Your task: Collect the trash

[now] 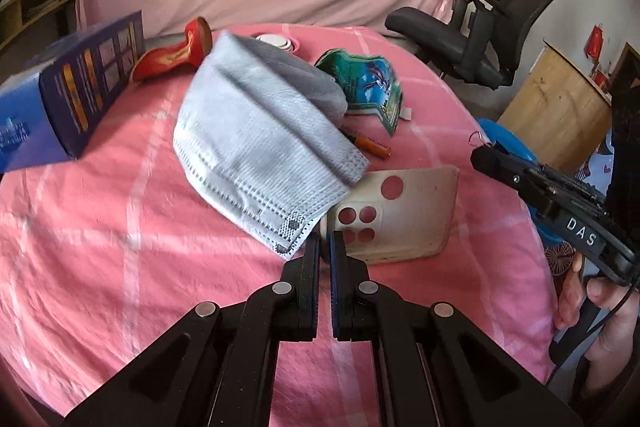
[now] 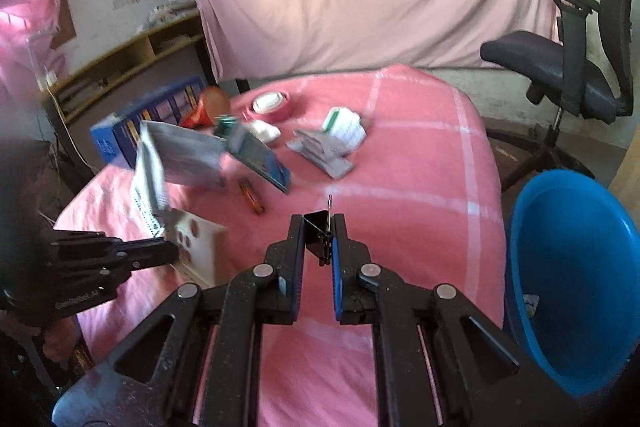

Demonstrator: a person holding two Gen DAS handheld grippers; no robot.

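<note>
My left gripper (image 1: 325,243) is shut on the corner of a grey-white face mask (image 1: 260,147), which hangs raised above the pink table; it also shows in the right wrist view (image 2: 168,163). My right gripper (image 2: 318,231) is shut on a black binder clip (image 2: 318,233) and holds it above the table, left of the blue bin (image 2: 576,267). The right gripper also shows at the right of the left wrist view (image 1: 484,157). A white phone case (image 1: 400,211) lies under the mask.
On the pink cloth (image 2: 400,187) lie an orange battery (image 1: 370,147), a green-blue wrapper (image 1: 364,79), a blue box (image 1: 60,99), a red wrapper (image 1: 176,55), crumpled paper (image 2: 328,143) and a tape roll (image 2: 270,105). An office chair (image 2: 560,59) stands at the right.
</note>
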